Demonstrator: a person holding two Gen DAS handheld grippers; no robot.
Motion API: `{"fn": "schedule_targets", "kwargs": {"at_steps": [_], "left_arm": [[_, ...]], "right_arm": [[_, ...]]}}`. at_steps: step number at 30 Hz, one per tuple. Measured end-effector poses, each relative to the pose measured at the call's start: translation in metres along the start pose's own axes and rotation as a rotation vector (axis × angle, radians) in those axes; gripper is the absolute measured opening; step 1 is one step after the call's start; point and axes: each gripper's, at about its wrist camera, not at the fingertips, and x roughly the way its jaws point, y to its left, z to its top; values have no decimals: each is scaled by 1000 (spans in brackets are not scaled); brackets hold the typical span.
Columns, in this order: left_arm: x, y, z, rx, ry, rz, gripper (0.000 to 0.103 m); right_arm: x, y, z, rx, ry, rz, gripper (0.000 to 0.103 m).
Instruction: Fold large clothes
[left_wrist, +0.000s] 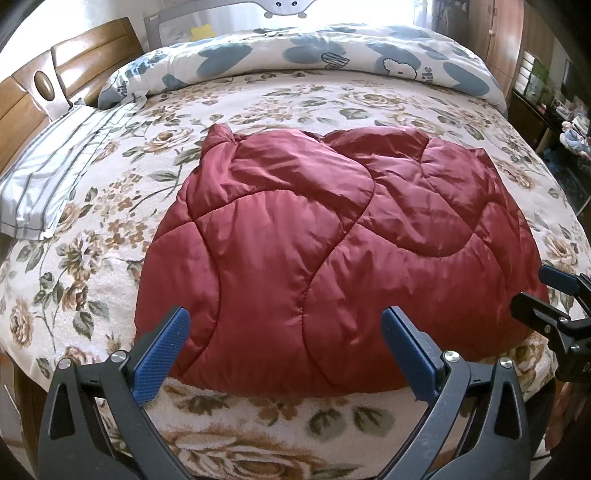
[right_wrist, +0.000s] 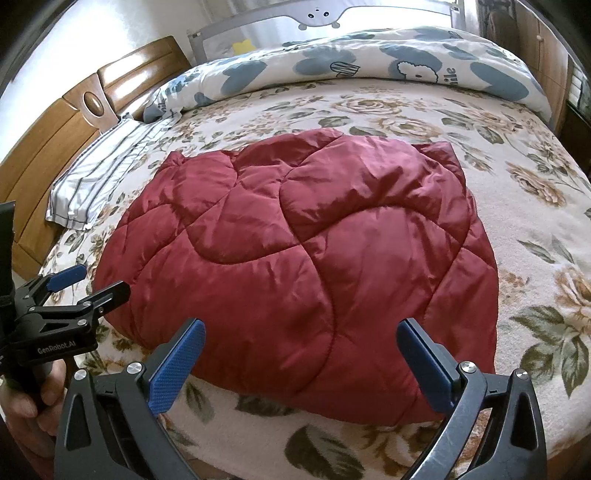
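The red quilted jacket (left_wrist: 332, 236) lay flat in the middle of the floral blanket (left_wrist: 92, 280), already folded into a compact block — late in the fold, by the look of it. The left gripper (left_wrist: 284, 339) and the right gripper (right_wrist: 301, 350) hovered at its near edge, jaws spread wide, gripping nothing. A further fold would call for pinching that near hem at both corners and carrying it away toward the blue-patterned duvet (left_wrist: 332, 48). A striped pillow (left_wrist: 55, 166) sat left of the jacket, well apart; nothing blocked the way.
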Motion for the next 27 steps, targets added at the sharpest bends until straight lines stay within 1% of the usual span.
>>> {"fn": "schedule_targets", "kwargs": {"at_steps": [17,27], "left_arm": [[2,0,5,-1,-2,-4,103],[3,1,9,-9,-5,-23,103]], "right_arm": [[-2,-6,4,19,-4,-1,103],[-1,-8,4,27,-12,9,103]]}}
